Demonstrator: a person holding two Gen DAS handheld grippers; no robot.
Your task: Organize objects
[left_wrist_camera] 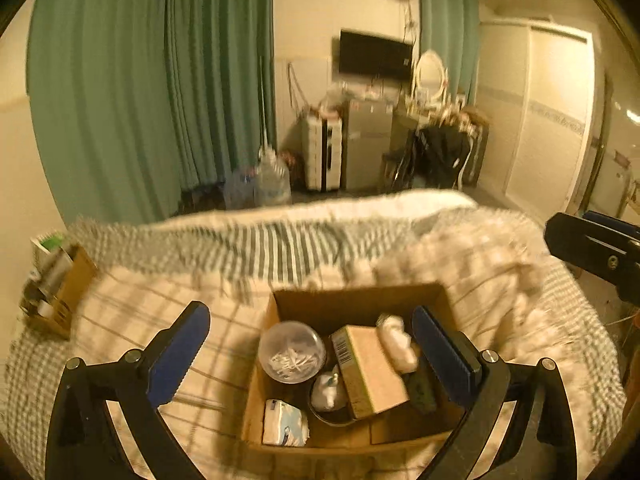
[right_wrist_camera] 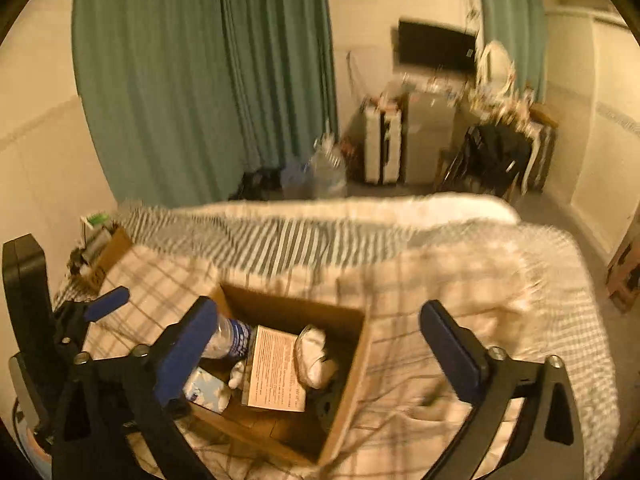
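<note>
Left wrist view looks straight down into the open cardboard box (left_wrist_camera: 352, 304) on the checked bed cover (left_wrist_camera: 160, 320), lower centre of the frame, and lays out the contents: a clear round tub of cotton swabs (left_wrist_camera: 291, 351), a tan carton with a barcode (left_wrist_camera: 370, 370), a white wad (left_wrist_camera: 396, 342) beside it, a tissue pack (left_wrist_camera: 285, 424) at the near corner. Right wrist view catches the same cardboard box (right_wrist_camera: 344, 380) from its side, lower centre-left, and shows printed text on the carton's face (right_wrist_camera: 276, 372), plus a second small box of clutter (right_wrist_camera: 100, 256) at the left edge. The left gripper (left_wrist_camera: 316, 356) hangs above the box, jaws spread wide, gripping nothing. The right gripper (right_wrist_camera: 320, 354) hangs over the box's right rim, jaws equally wide apart, empty too.
</note>
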